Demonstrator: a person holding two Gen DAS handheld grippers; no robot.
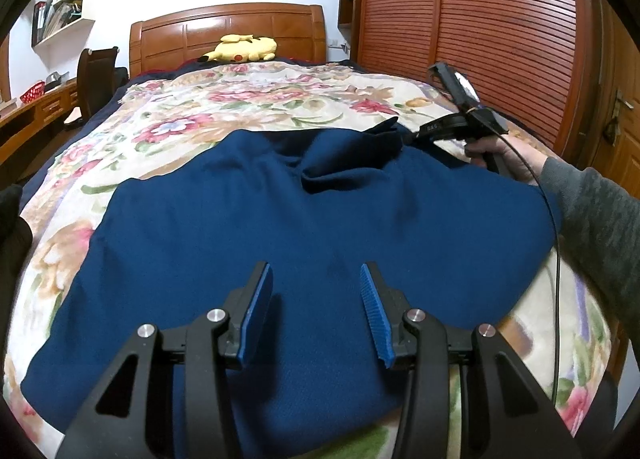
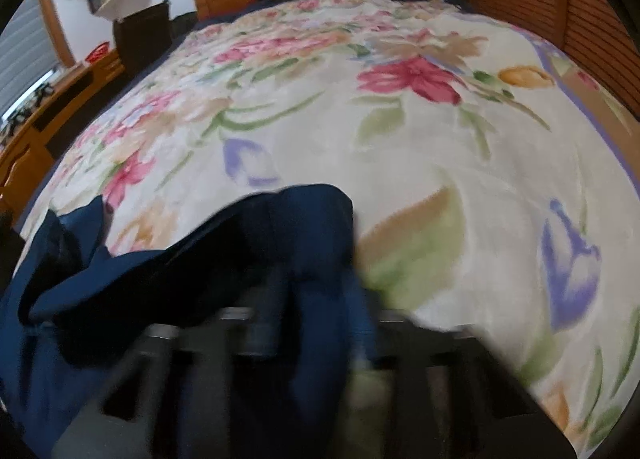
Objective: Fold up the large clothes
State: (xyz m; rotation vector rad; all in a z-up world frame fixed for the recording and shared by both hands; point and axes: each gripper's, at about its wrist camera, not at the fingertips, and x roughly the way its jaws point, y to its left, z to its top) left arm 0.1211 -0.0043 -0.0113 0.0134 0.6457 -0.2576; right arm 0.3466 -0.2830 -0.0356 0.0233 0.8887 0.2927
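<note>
Floral bedspread under navy garment; left claw open, right claw pinching it.

The left gripper has black, angular plastic arms with triangular cut-outs, round silver screw heads at the pivots, and bright blue ribbed pads on its fingers. The right gripper is black too, with small white lettering on its body and a thin black cable trailing back. The person wears a grey knitted sleeve.

Left claw hovers open over blue garment on floral bedspread.
</note>
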